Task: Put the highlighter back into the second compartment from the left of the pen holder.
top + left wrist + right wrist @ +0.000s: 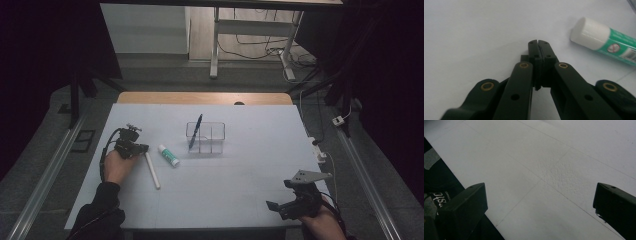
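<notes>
Table (240, 175), white-topped, fills the middle of the high view, with a strip of wood showing along its far edge. We note the left gripper (142, 148) in the left-centre of that frame, held in the person's left hand (117, 167), a dark sleeve running down to the bottom edge. In the left gripper view its jaws meet tip to tip at frame centre, pressed together with nothing between them, low over the bare white surface.

White stick (153, 171), thin and long, lies on the table just below and right of that gripper in the high view, its upper end close to the jaw tips; we cannot tell whether it touches them. Glue stick (169, 155), white cap and green label, lies on its side just to the right of the white stick; in the left gripper view it sits at the upper right (604, 41), cap end toward frame centre, near the jaws but apart from them.

Clear organiser (206, 138) with compartments stands at centre frame in the high view, right of the glue stick and apart from it. A dark pen (195, 132) leans in its left compartment, tilted, top end toward the upper right.

Right gripper (280, 206) sits at lower right in the high view, near the table's near edge, well apart from all the objects, grey plate on top. In the right gripper view its jaws stand wide apart at the lower left and lower right, holding nothing, bare table between them.
</notes>
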Tool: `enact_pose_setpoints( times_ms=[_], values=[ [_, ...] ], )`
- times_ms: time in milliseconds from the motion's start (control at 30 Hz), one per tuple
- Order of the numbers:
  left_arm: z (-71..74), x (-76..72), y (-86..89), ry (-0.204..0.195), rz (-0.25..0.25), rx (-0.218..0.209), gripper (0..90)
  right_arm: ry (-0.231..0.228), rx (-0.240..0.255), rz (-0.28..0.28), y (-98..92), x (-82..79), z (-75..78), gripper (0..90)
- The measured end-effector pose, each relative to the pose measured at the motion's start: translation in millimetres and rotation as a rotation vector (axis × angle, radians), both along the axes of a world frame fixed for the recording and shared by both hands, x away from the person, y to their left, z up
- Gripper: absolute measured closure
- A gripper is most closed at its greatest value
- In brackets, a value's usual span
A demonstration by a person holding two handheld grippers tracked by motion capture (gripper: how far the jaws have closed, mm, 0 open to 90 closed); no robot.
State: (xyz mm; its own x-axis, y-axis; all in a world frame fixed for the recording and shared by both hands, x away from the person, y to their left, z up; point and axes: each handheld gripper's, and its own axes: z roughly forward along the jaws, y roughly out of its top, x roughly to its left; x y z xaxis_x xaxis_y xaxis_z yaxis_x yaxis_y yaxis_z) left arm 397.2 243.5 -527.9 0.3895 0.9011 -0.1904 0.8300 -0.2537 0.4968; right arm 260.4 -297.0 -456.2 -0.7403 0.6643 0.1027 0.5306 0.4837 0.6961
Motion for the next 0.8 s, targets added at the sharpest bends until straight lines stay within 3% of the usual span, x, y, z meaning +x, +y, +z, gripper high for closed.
enact_pose_setpoints(
  times_ms=[800],
  values=[
    [5.6, -40.7, -39.3, 0.049, -0.073, 0.02, 88.4, -0.001, 0.0, 0.012, 1.0, 0.9, -0.1, 0.0]
  ],
)
